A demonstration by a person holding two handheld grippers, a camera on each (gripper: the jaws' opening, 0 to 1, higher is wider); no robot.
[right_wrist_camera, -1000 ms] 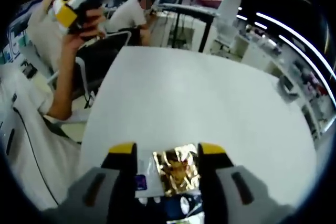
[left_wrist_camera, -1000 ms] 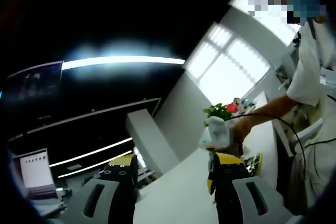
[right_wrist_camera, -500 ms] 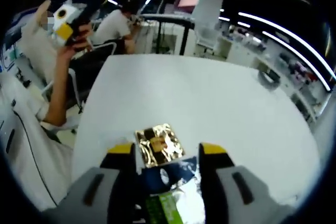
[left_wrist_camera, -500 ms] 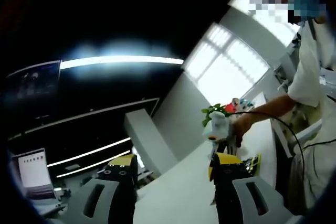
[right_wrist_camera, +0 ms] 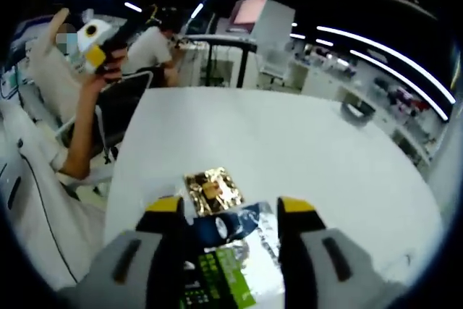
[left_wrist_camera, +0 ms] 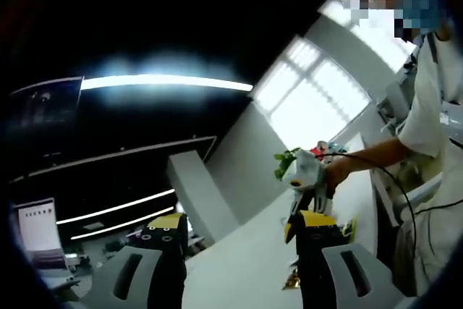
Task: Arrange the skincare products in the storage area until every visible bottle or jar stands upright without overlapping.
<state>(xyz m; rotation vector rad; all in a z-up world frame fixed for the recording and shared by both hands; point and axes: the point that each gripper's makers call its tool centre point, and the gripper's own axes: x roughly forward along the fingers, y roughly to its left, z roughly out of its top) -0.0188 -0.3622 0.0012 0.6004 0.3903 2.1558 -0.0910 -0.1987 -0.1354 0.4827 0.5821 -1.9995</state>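
Three flat packets lie on the white table [right_wrist_camera: 289, 150]: a gold foil sachet [right_wrist_camera: 211, 189], a dark blue one [right_wrist_camera: 235, 228] and a green-printed one [right_wrist_camera: 221, 280], overlapping between the released right tongs [right_wrist_camera: 230, 211]. Left tongs [left_wrist_camera: 235, 226], also released, are raised toward the ceiling. No grasp has begun; the next move likely means separating the sachets. A seated person [right_wrist_camera: 155, 41] is well beyond.

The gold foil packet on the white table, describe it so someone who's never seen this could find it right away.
Start at the big white table. Near its edge lies a small cluster of flat packets, just ahead of the right claw. The gold foil packet is the crinkled, shiny square farthest out, beyond the dark blue packet and the green packet.
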